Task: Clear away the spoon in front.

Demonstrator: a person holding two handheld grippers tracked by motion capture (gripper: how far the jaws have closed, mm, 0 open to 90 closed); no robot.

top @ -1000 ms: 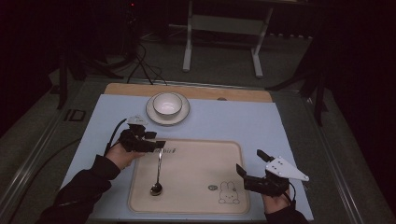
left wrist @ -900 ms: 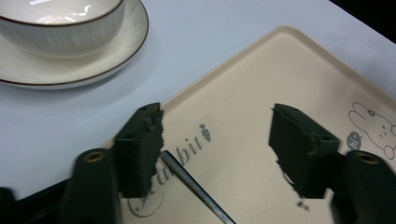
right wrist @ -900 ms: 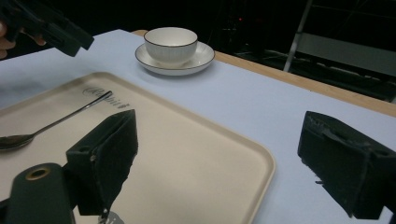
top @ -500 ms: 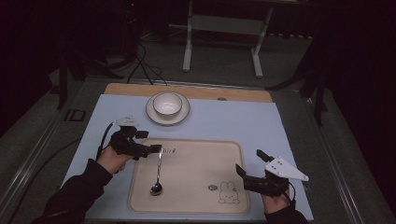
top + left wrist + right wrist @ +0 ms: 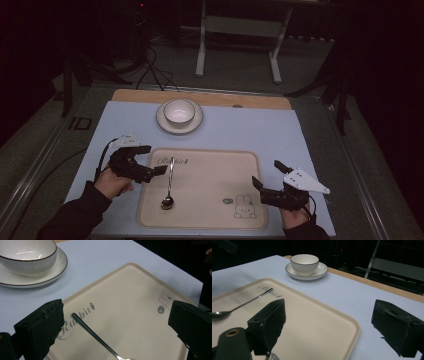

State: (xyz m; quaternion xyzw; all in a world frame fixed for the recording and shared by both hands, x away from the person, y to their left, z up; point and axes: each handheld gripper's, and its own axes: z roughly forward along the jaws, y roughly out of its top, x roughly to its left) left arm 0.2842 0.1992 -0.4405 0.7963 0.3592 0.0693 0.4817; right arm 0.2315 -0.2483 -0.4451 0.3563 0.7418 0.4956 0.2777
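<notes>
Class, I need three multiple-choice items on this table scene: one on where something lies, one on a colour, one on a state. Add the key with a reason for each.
1. Where does the slim metal spoon lie?
A. in the bowl
B. on the beige rectangular tray
C. on the blue mat

2. What colour is the ribbed ceramic bowl on its saucer?
A. white
B. red
C. black

3. How is the left claw?
A. shut on the spoon
B. open, holding nothing
C. shut on the saucer

Key: B, the spoon rests flat on the tray; A, the bowl is white with a dark rim; B, its jaws stand apart, the spoon between them untouched.
</notes>
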